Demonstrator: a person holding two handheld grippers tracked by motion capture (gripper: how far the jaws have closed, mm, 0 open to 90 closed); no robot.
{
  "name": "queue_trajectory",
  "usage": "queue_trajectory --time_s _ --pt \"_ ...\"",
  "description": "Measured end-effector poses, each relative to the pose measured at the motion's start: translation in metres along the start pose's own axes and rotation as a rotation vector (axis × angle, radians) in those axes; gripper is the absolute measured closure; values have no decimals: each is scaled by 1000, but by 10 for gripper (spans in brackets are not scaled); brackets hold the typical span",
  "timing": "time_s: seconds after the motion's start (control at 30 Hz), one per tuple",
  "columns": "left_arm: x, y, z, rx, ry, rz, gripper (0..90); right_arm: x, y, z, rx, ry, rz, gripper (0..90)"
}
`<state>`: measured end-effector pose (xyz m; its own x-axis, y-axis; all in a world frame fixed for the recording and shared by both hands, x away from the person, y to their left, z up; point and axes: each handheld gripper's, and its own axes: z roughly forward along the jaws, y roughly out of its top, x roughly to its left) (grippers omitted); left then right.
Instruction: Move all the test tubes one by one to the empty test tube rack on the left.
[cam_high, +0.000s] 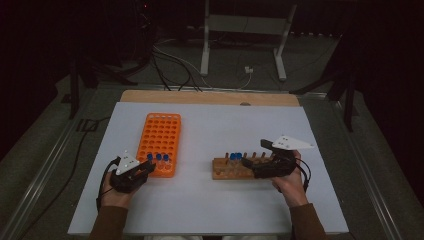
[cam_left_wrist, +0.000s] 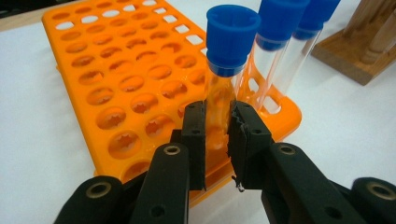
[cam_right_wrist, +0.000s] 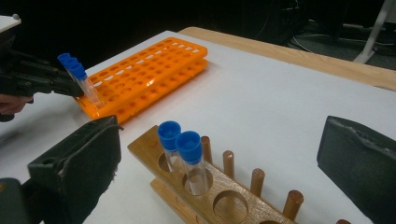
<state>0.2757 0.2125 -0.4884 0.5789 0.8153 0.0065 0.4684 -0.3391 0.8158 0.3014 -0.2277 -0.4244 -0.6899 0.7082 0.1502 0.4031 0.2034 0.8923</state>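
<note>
Desk (cam_high: 210, 210) had a white top with a wood edge at the back, and behind it sat a white metal stand (cam_high: 245, 30) (cables (cam_high: 175, 65) snaking everywhere).

You are wearing brown sleeves (cam_high: 107, 222) on both forearms. Each hand-held gripper is black, the left hand-held gripper (cam_high: 148, 166) and the right hand-held gripper (cam_high: 246, 163) each carrying a pale grey 3-cornered plate (cam_high: 127, 163) on top. Thin black cables (cam_high: 102, 187) are looping beside your wrists. The 2 left fingers (cam_left_wrist: 246, 140) are showing ridged inner pads and round metal-ringed screw holes (cam_left_wrist: 172, 150).
</note>
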Motion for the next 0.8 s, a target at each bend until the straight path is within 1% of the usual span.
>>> queue_trajectory --time_s 0.23,0.4,0.47,0.53,0.63,0.73,0.8 --pt "-1 0 2 6 -1 -3 778 0 -1 1 7 -1 -9 0" --pt "-1 -1 1 2 -5 -14 775 1 -1 2 14 4 -13 0" --pt "0 -2 1 -7 -13 -26 766 2 -1 2 18 0 -21 0" --pt "0 -3 0 -14 -19 -26 736 2 -1 2 20 0 -23 0" --pt "1 -1 -5 -53 -28 -43 701 1 -1 2 21 7 -21 0" --pt "2 0 -10 -92 -32 -64 631 0 -3 2 30 15 -21 8" --pt "3 1 -14 -115 -32 -76 571 0 -4 3 36 12 -26 51"
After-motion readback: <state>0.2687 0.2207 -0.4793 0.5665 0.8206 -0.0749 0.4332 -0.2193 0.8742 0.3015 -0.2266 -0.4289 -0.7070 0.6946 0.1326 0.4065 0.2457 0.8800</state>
